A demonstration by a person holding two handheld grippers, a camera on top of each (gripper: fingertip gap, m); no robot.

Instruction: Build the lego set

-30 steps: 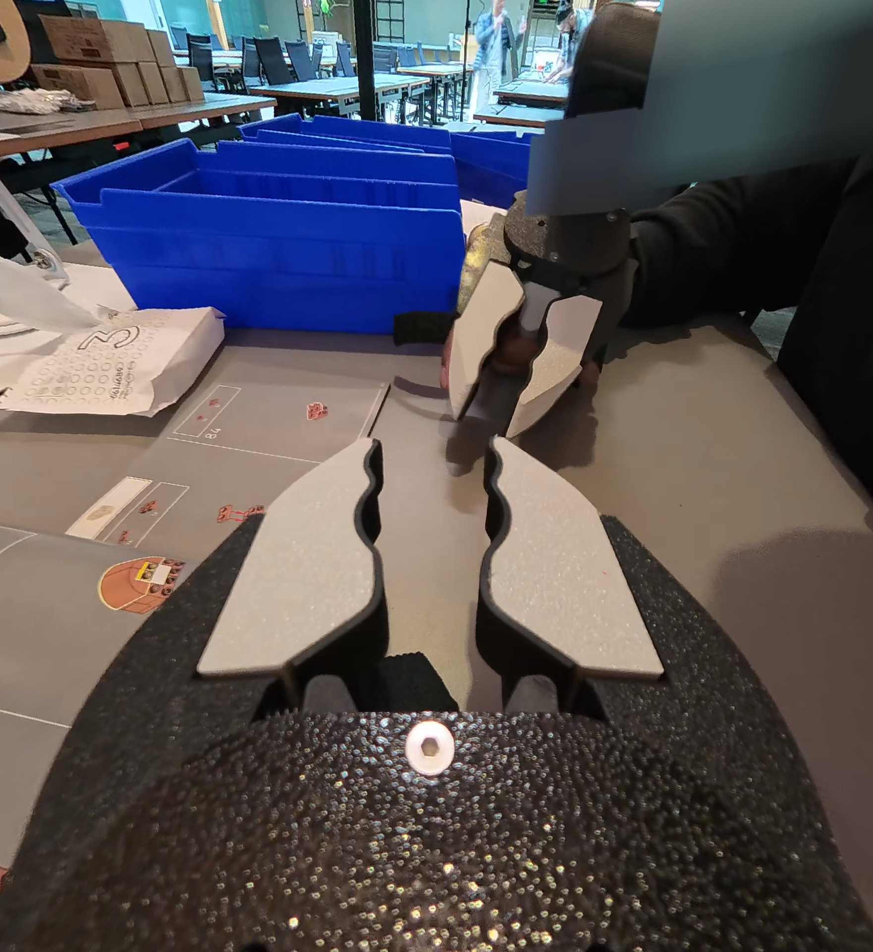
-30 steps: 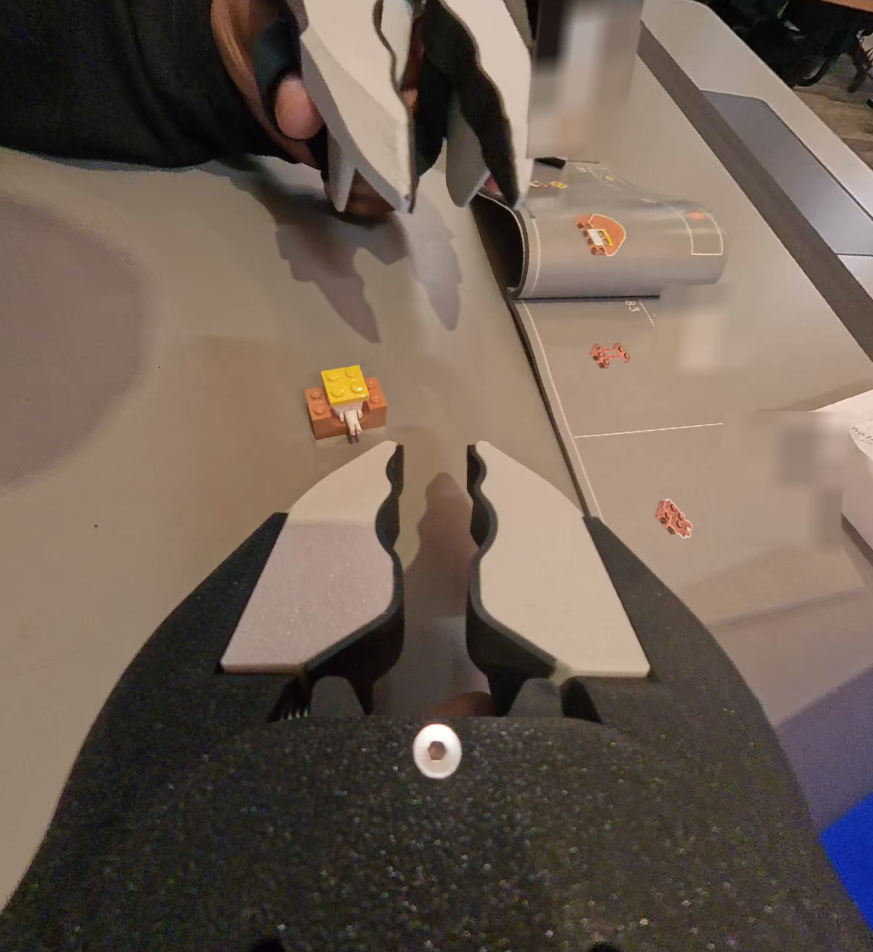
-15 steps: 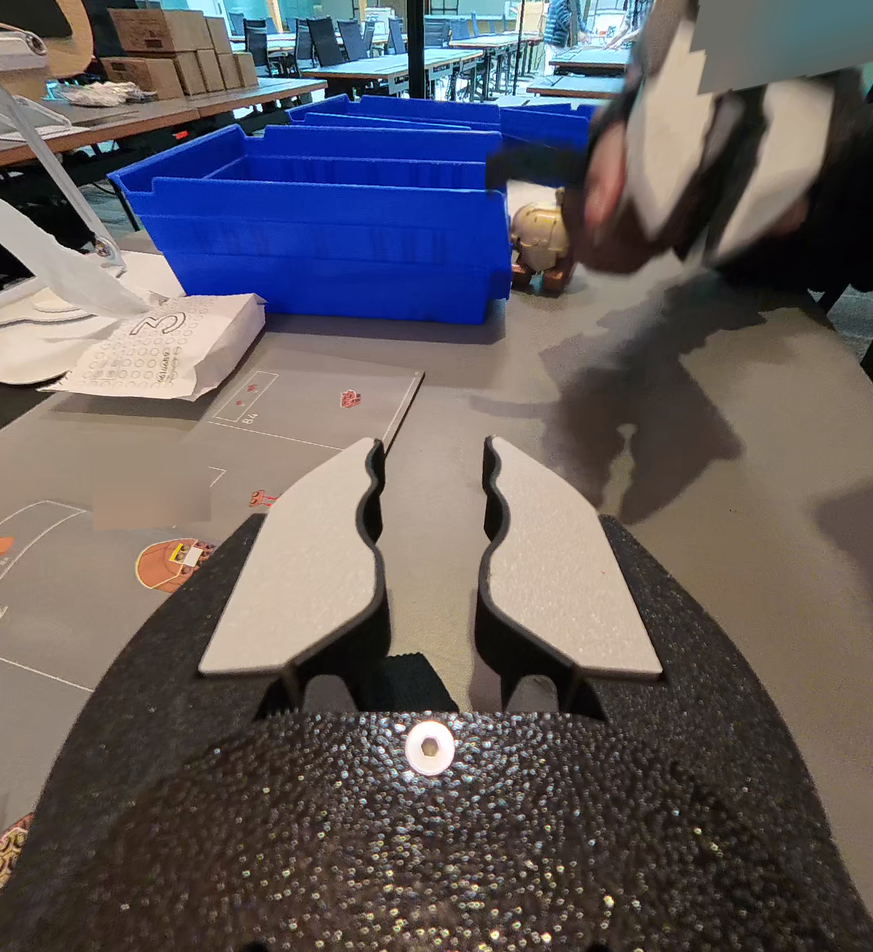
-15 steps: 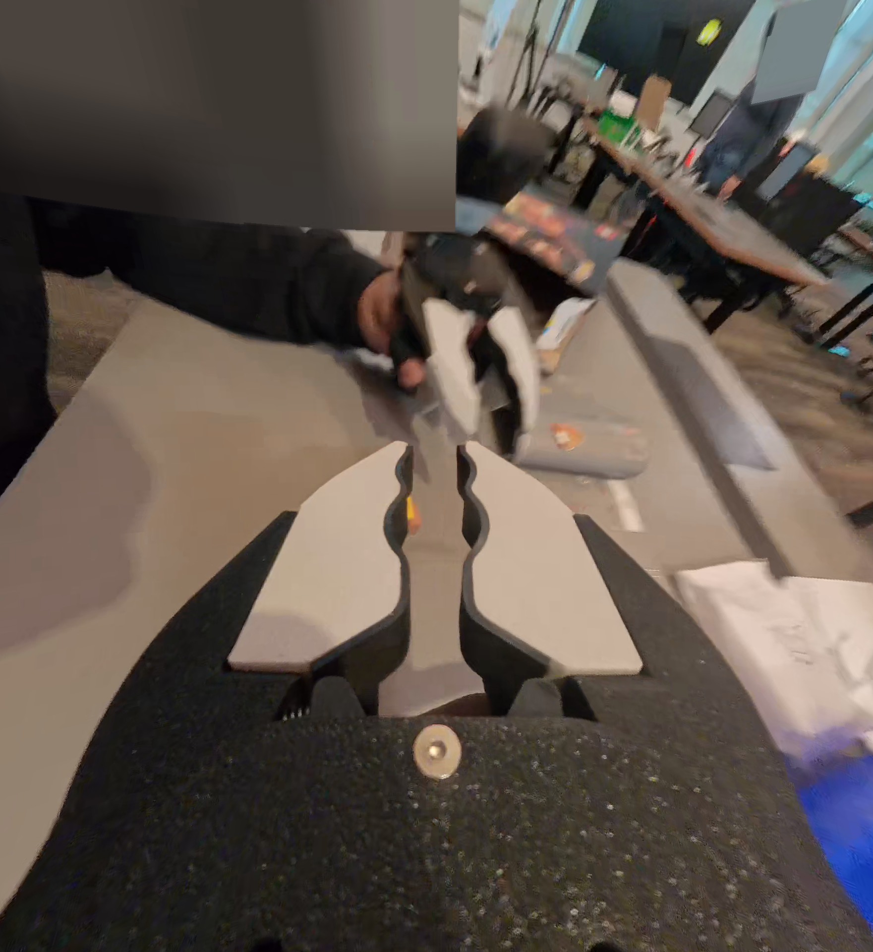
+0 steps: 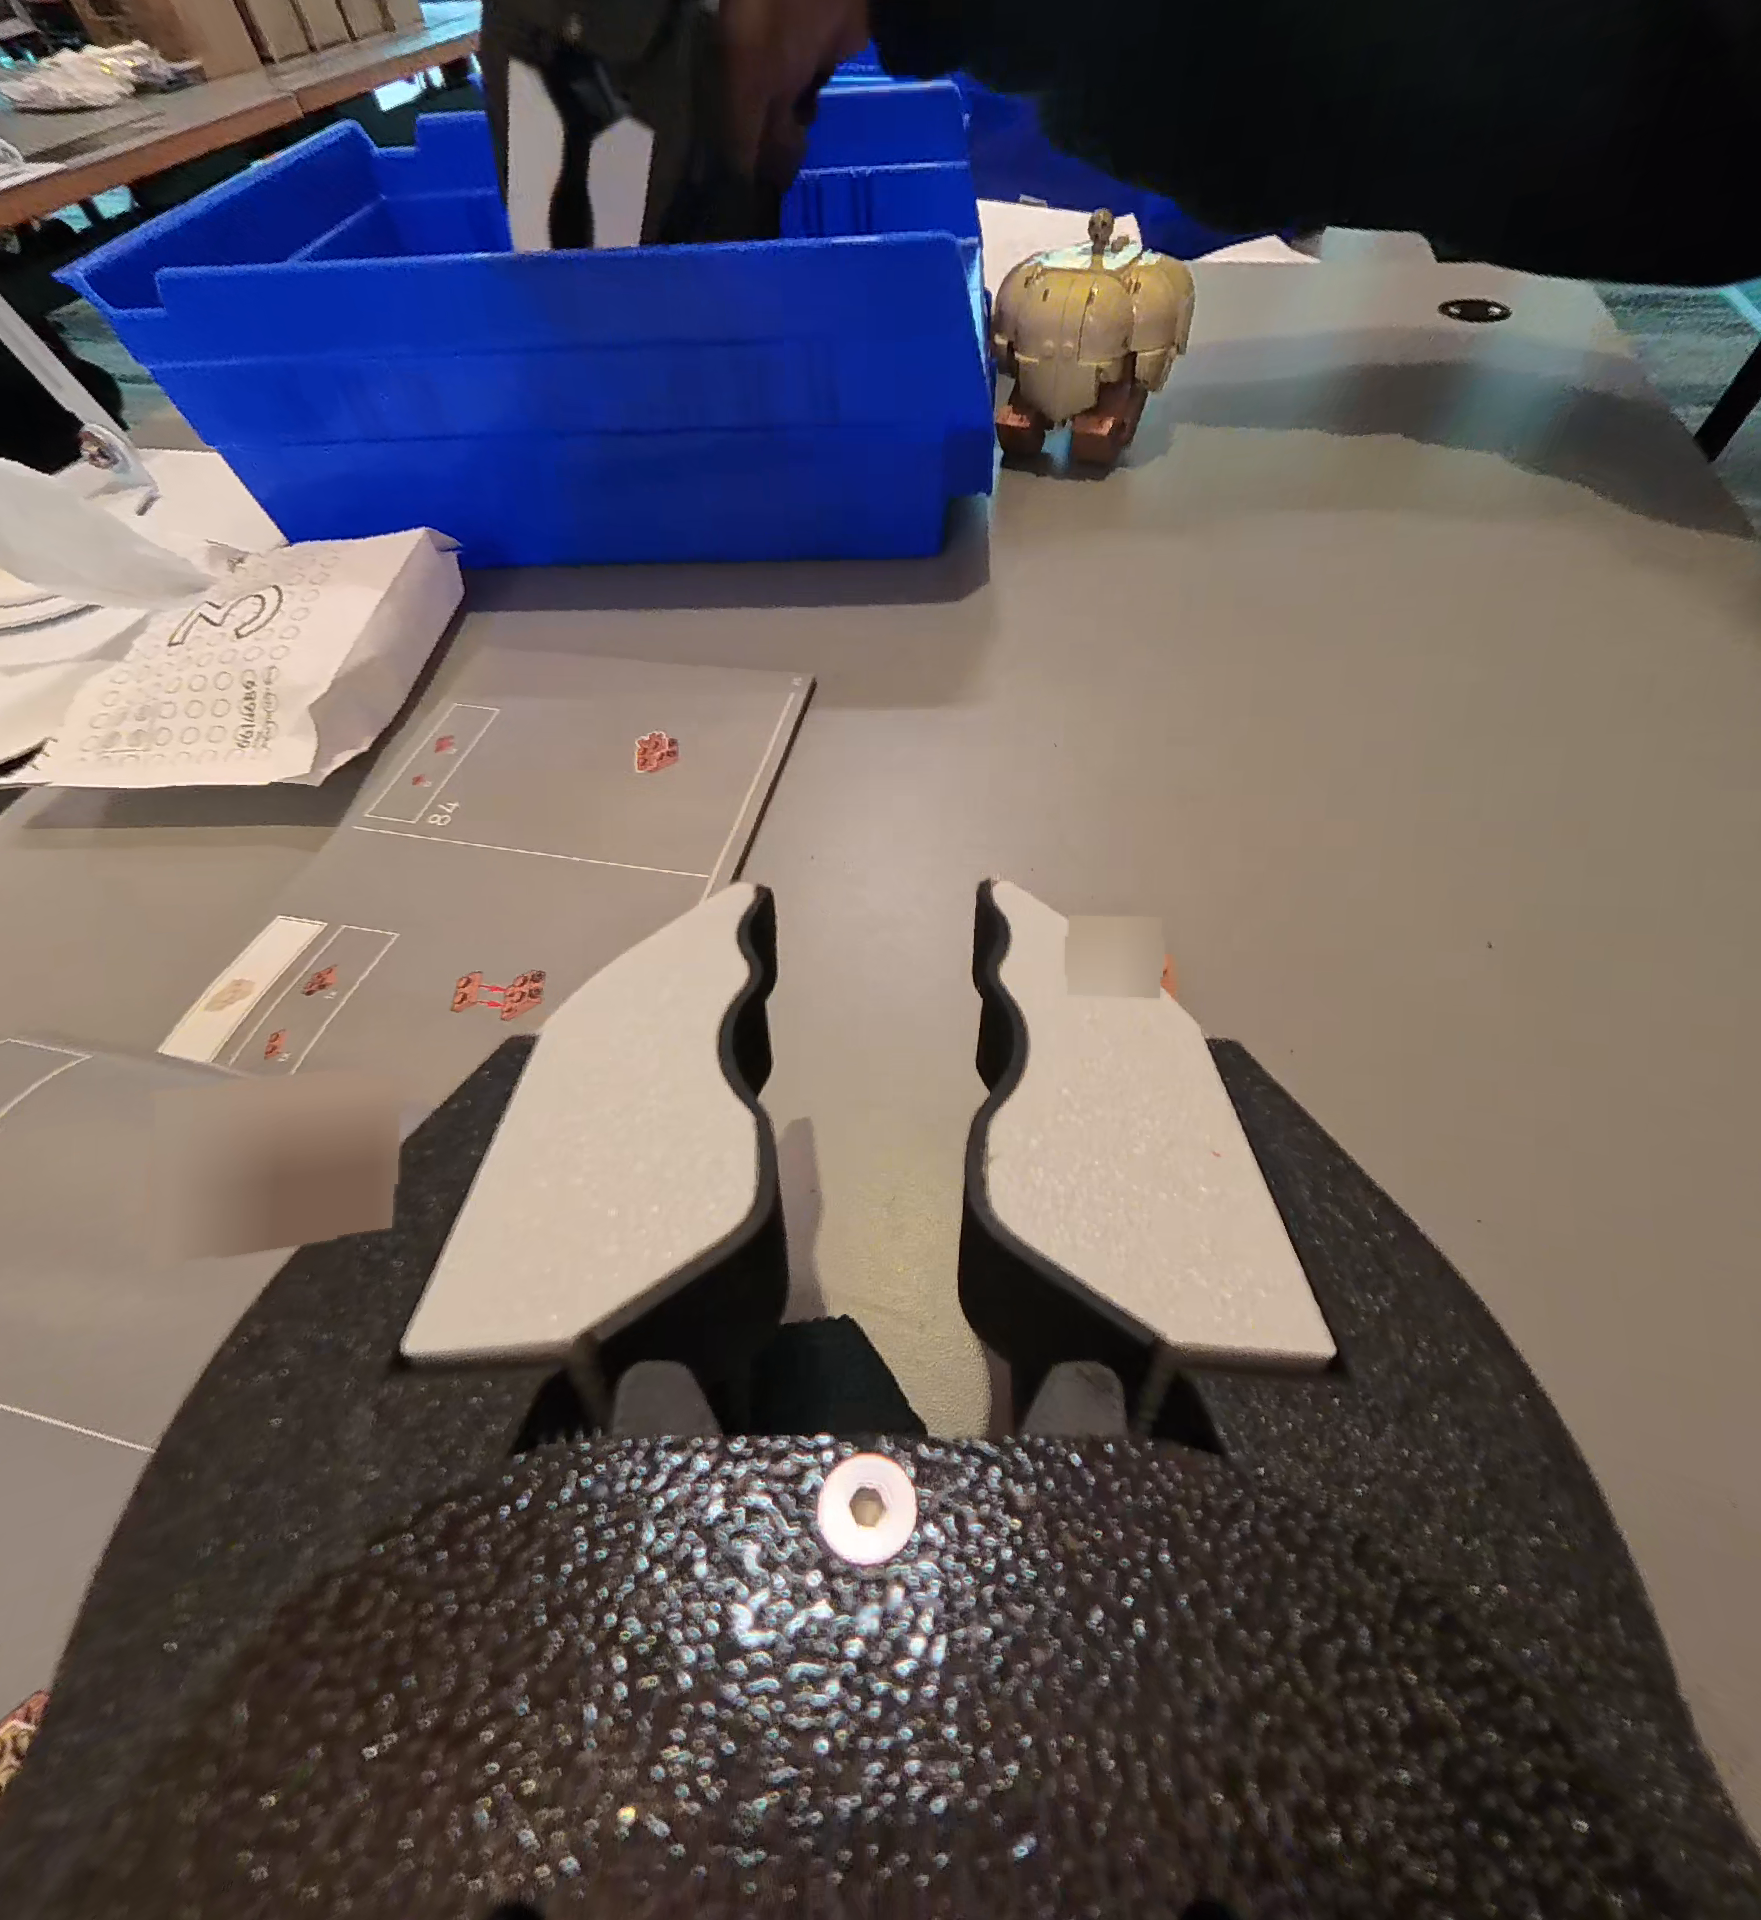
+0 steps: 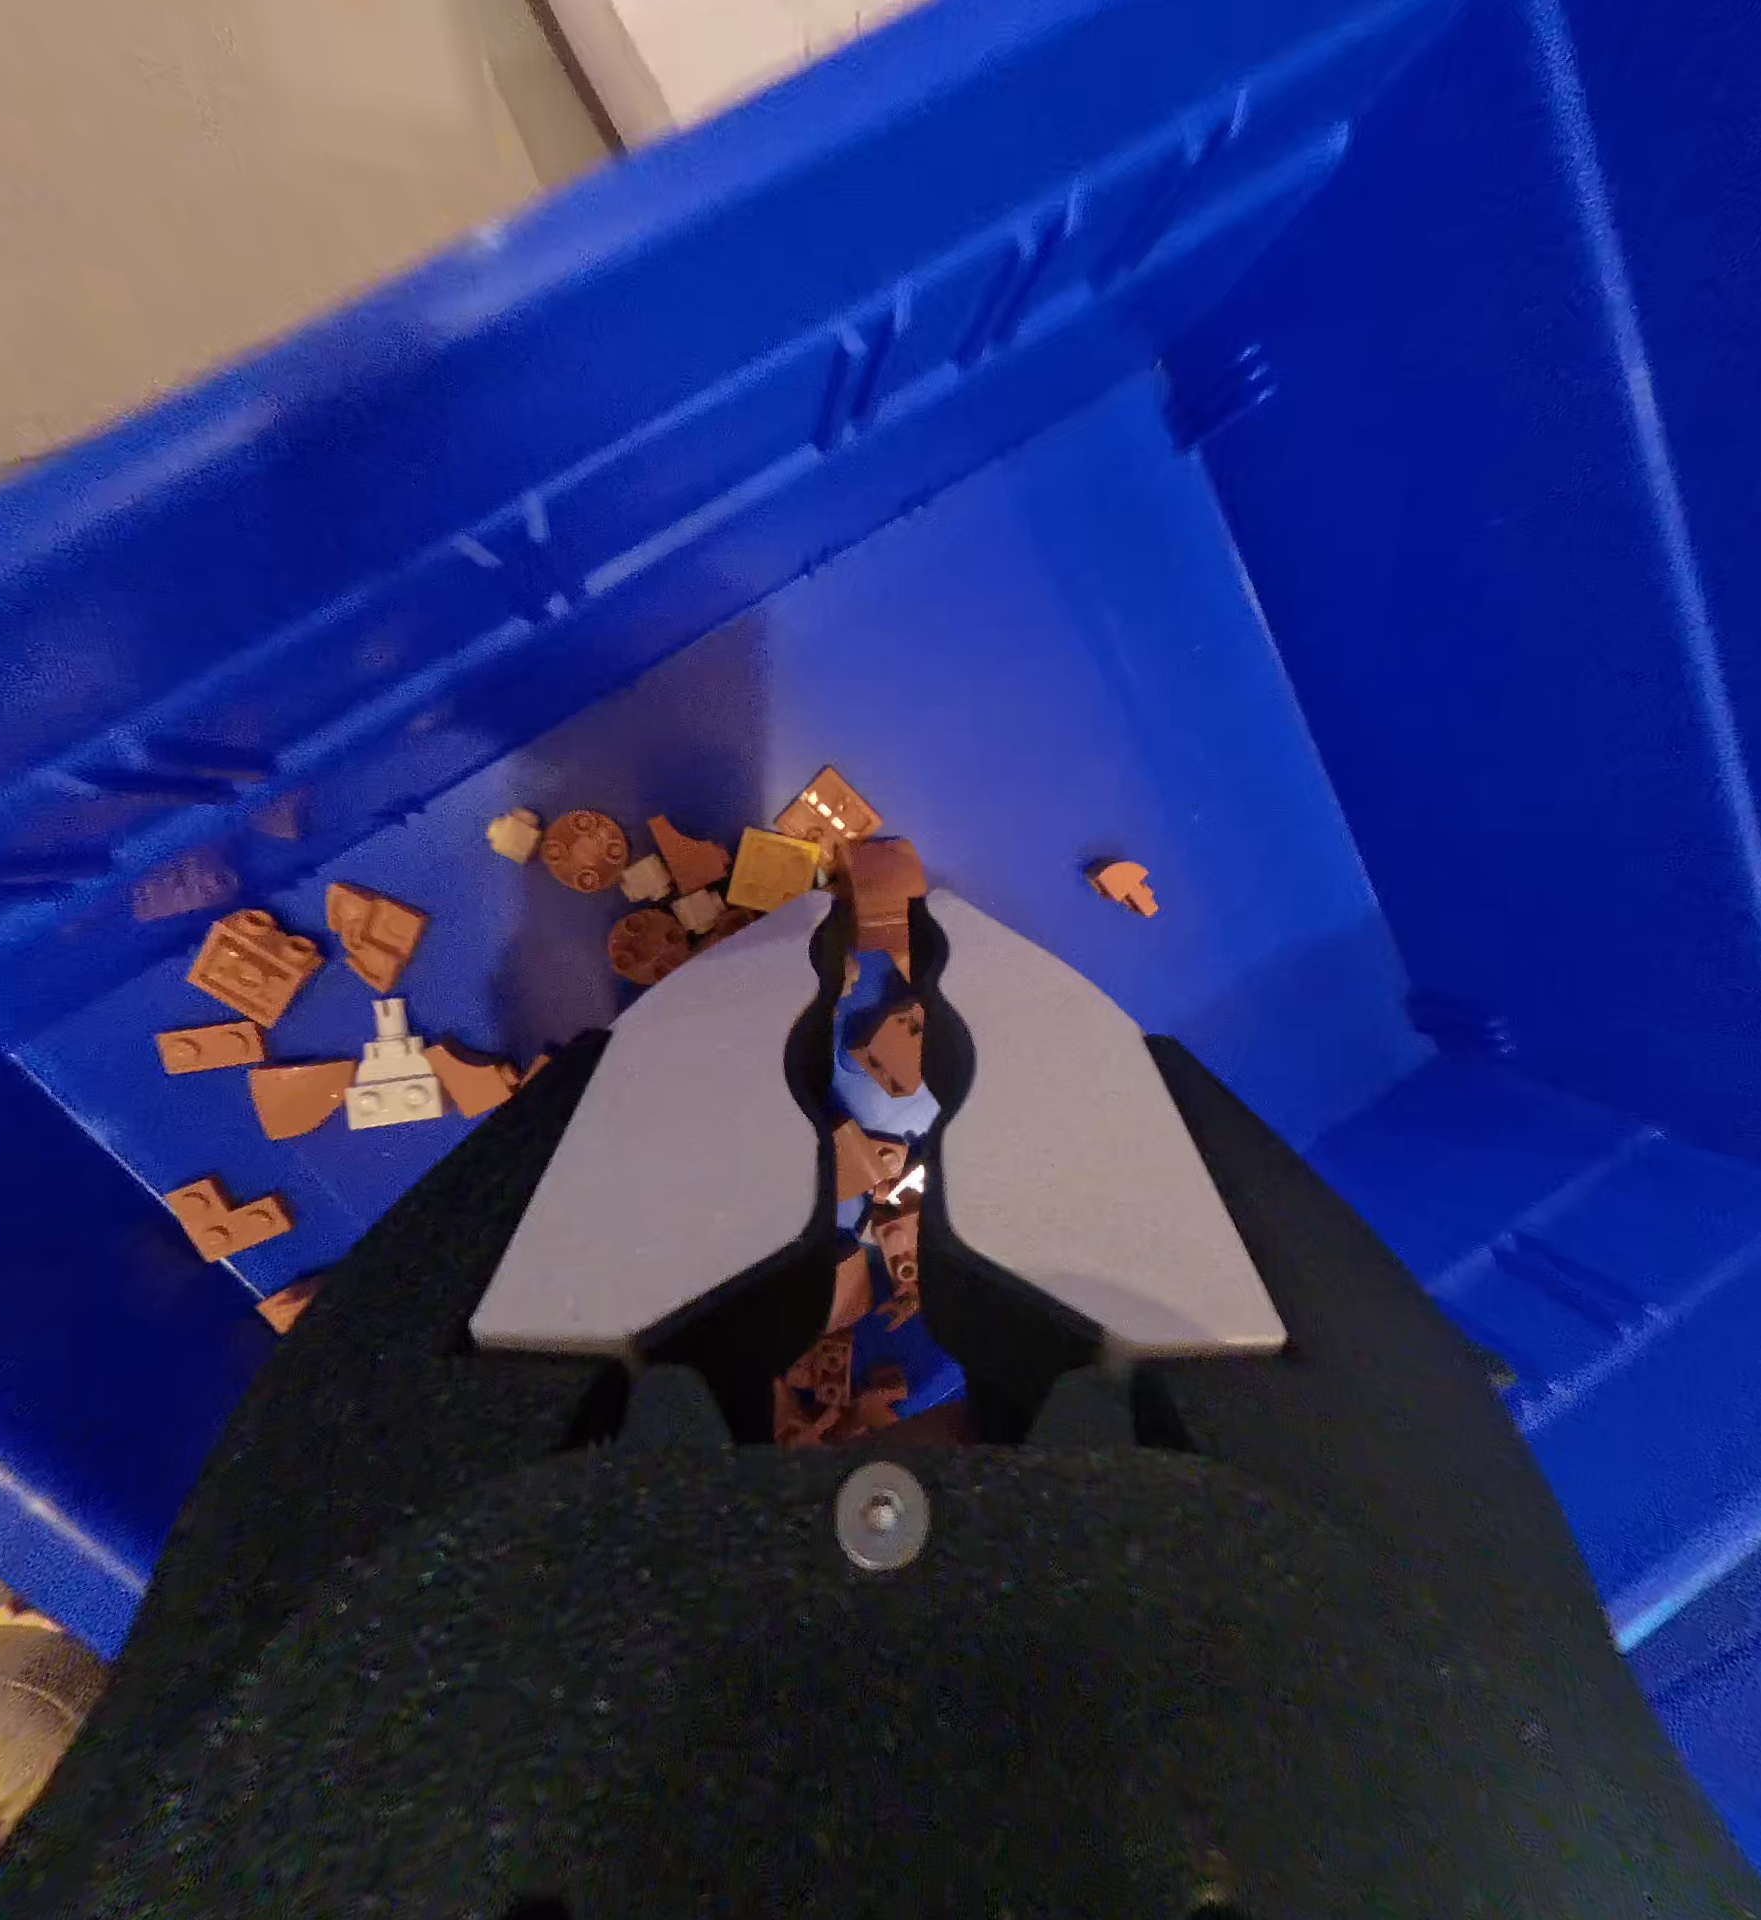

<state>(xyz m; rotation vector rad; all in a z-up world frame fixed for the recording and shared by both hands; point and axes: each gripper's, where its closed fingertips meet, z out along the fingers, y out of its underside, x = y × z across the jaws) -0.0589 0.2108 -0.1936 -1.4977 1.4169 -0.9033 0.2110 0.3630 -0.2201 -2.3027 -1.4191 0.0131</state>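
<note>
Right gripper (image 6: pixel 876 906) inside blue bin (image 6: pixel 1478 727), pinching brown brick (image 6: pixel 881 883) at twelve o'clock | left gripper (image 5: pixel 874 909) agape, empty, over table (image 5: pixel 1375 831) | booklet (image 5: pixel 585 769) at ten o'clock.

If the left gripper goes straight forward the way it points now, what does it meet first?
Probably nothing soon. The left gripper is open, and bare grey table lies ahead. Far on, its line runs near the blue bin corner and the gold toy figure; which comes first is unclear.

Bin (image 6: pixel 1478 727) edges cut off; bricks (image 6: pixel 855 1351) partly hidden behind gripper (image 6: pixel 874 914).
</note>
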